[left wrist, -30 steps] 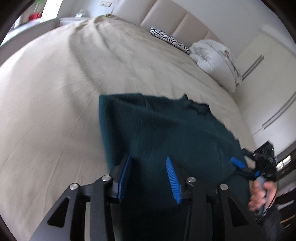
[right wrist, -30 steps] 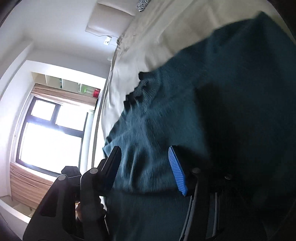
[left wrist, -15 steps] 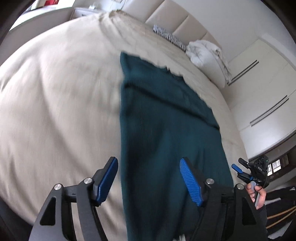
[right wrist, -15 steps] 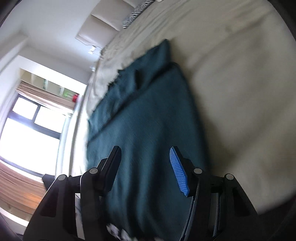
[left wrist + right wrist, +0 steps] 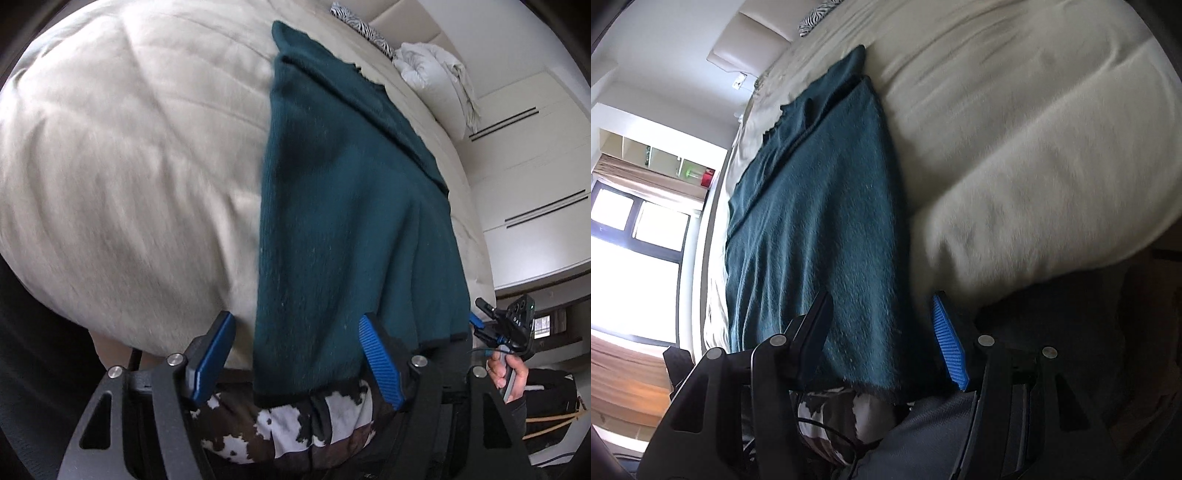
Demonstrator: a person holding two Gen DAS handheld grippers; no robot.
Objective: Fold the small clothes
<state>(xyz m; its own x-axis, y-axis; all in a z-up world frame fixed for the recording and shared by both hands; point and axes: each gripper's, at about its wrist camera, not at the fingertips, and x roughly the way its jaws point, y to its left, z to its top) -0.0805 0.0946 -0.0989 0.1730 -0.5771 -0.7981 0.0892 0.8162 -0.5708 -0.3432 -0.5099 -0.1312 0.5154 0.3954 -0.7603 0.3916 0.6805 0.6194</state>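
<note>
**Left wrist view: green knit spread out, both tongs released**

Left wrist view shows the dark green knit garment [image 5: 351, 206] lying lengthwise on the beige bed [image 5: 129, 147], its far end doubled over in a fold and its near hem hanging just past the mattress edge. The left gripper [image 5: 297, 360] stands spread wide at that hem, gripping nothing — one blue pad sits beside the left edge, the other over the cloth. The right gripper [image 5: 882, 341] is likewise released, straddling the garment's right edge near its corner. Below the hem a cow-print cloth [image 5: 295, 417] shows between the fingers. A zebra pillow [image 5: 364, 27] and a white duvet [image 5: 439, 70] lie well away at the headboard.

Judging the risk: the hem overhangs the edge, so the soft knit could slide off the bed — or a careless pinch may catch only one layer, or the cow-print cloth beneath, and skew the next fold.
</note>
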